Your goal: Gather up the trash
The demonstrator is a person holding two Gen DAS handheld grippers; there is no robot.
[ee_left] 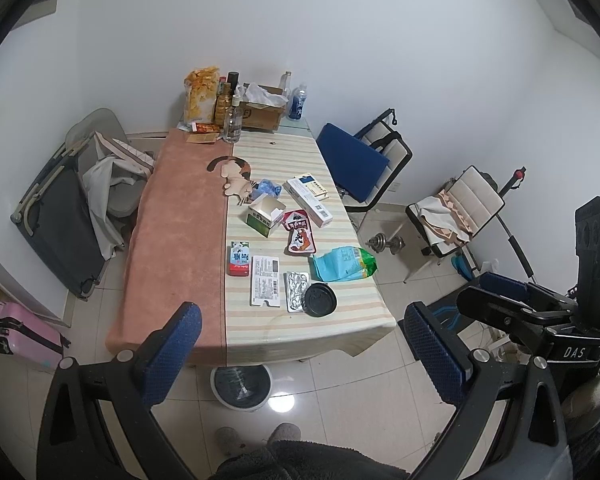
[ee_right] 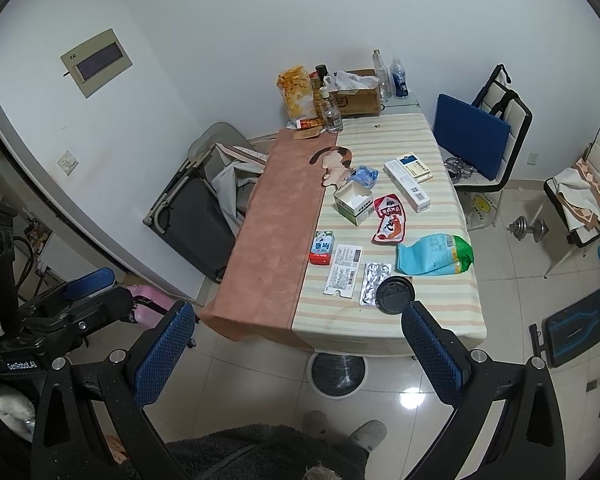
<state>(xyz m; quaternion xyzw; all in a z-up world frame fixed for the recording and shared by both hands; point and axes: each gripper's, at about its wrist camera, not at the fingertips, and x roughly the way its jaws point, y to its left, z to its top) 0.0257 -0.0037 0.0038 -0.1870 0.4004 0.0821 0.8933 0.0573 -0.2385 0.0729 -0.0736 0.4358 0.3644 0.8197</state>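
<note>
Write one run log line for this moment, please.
phase: approach | left gripper: open, empty | right gripper: open, empty | trash: on table, untouched | bin: under table

both grippers held up and apart, jaws wide, nothing between them

left gripper [ee_left: 300,356] shows in its own view with blue-padded fingers [ee_left: 172,352] at 7 and 5 o'clock, spread wide and gripping nothing; right gripper [ee_right: 300,352] shows the same wide spread in its own view, its blue pads [ee_right: 436,352] at 7 and 5 o'clock, bare between; in the left wrist view the right gripper [ee_left: 512,300] sits at 4 o'clock, side on, level with its neighbour; in the right wrist view the left gripper [ee_right: 80,296] sits at 8 o'clock; the two are well apart, side by side; the person's slippered feet [ee_left: 256,436] stand at 6 o'clock below.
</note>
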